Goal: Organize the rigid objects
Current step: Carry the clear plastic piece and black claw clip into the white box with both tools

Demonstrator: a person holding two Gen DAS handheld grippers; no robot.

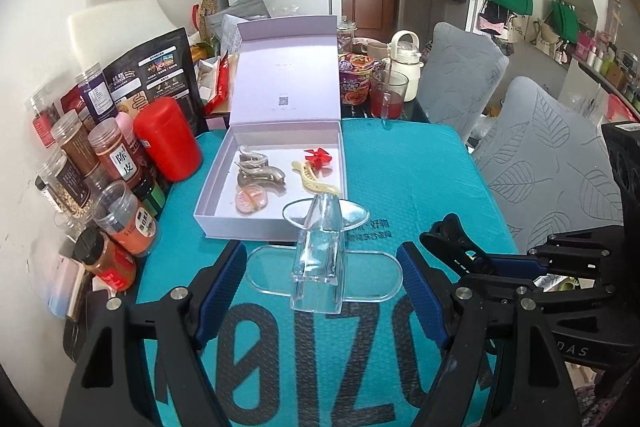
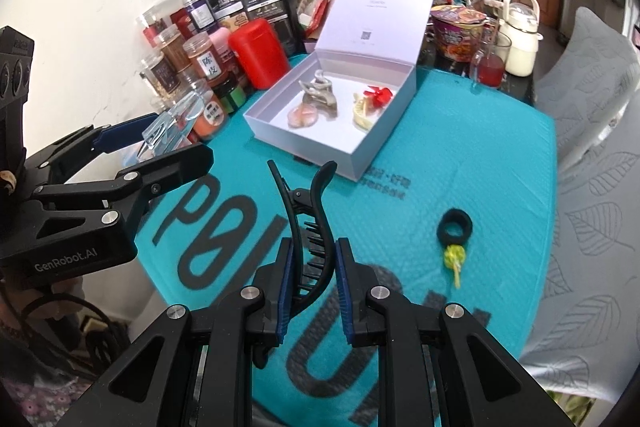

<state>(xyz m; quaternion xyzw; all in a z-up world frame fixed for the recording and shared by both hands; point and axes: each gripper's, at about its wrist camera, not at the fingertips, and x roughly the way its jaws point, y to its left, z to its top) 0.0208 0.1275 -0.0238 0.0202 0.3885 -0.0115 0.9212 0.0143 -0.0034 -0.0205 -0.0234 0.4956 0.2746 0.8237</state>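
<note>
Left tongs point(image 1: 324, 291): my pads grip a clear hair clip point(image 1: 320, 255) by its wide wings, its long axis running away from me toward the box.
Right tongs point(image 2: 310, 291): clenched on a black hair clip point(image 2: 310, 223), teeth toward me, curved tips pointing up and forward.
Box point(image 2: 308, 143): lid open, at the desk's far side; grey, pink, yellow and red clips lie inside.
Open room: bare teal mat point(image 2: 460, 155) between tongs and box; jars point(image 1: 116, 155) crowd the left edge.
</note>
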